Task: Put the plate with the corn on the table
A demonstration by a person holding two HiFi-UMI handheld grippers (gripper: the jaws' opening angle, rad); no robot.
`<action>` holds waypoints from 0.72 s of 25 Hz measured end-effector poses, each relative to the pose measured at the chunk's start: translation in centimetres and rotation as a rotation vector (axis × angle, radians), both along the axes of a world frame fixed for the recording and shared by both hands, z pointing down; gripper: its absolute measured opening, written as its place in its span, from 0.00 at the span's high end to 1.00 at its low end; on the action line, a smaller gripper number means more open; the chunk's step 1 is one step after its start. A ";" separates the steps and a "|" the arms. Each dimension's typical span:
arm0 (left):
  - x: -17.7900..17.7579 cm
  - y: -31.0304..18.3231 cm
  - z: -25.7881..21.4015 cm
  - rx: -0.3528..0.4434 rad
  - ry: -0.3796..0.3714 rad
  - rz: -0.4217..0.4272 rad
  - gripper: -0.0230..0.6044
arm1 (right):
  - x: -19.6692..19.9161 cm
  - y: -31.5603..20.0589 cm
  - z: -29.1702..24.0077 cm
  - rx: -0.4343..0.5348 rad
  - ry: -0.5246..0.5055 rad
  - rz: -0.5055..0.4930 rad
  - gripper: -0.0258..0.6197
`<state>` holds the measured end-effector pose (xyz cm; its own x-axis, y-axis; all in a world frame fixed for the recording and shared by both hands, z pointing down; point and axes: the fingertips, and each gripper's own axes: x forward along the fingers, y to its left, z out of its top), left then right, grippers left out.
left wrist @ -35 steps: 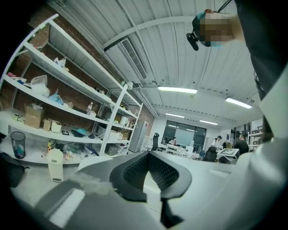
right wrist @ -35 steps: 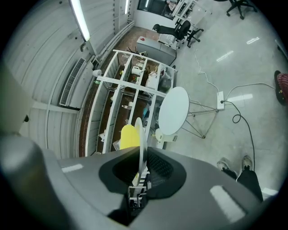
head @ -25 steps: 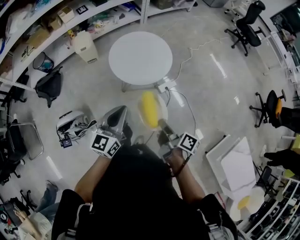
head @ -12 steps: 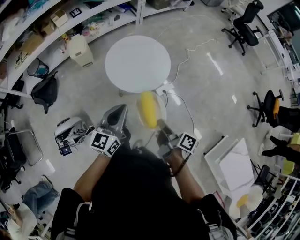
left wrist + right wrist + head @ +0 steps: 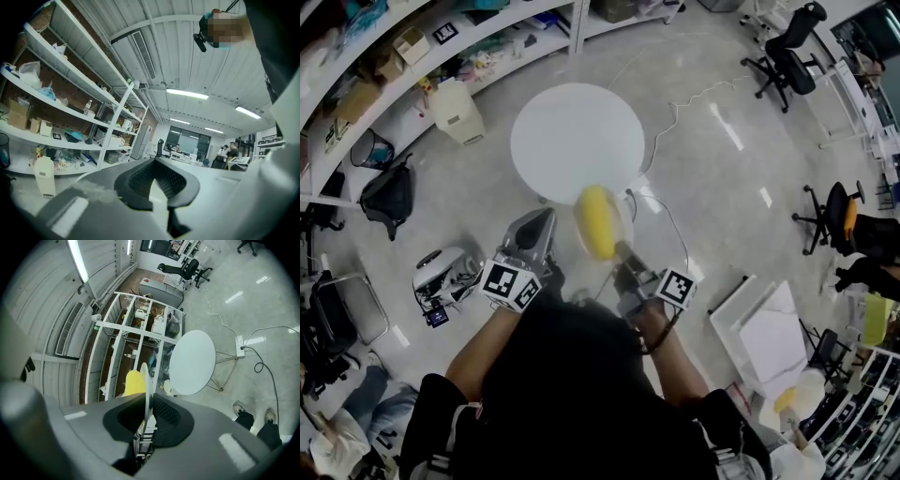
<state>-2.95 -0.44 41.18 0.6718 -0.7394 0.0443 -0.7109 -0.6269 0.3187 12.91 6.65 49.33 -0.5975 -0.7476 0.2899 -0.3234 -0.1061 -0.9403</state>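
In the head view the yellow corn (image 5: pixel 597 221) lies on a pale plate (image 5: pixel 622 217) held out in front of the person, just short of the round white table (image 5: pixel 577 141). My right gripper (image 5: pixel 624 253) is shut on the plate's near rim. The right gripper view has the plate (image 5: pixel 147 385) edge-on between the jaws, the corn (image 5: pixel 134 382) to its left and the table (image 5: pixel 193 362) beyond. My left gripper (image 5: pixel 538 228) stays beside the plate at the left, jaws together and nothing between them; its own view (image 5: pixel 161 190) faces shelves and ceiling.
Shelving (image 5: pixel 412 52) runs along the back left, with a white canister (image 5: pixel 455 108) and a black bag (image 5: pixel 389 195) on the floor below. A cable and power strip (image 5: pixel 661 202) lie near the table's foot. White boards (image 5: pixel 769 328) lie at the right, office chairs (image 5: pixel 787 52) farther off.
The table and floor have slid nearer and lower in the head view as the person steps toward the table. Both grippers keep their pose; the plate stays held.
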 end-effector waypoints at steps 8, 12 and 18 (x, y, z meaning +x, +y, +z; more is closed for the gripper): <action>-1.9 -4.0 0.4 -0.005 0.003 0.040 0.96 | -1.6 -3.7 0.0 -0.004 0.000 0.024 0.89; -2.8 -5.7 0.3 -0.004 0.009 0.041 0.96 | -2.3 -4.9 0.0 0.008 0.004 0.032 0.89; -3.6 -8.1 0.2 -0.002 0.029 0.024 0.96 | -3.1 -6.8 0.1 0.016 -0.001 0.031 0.89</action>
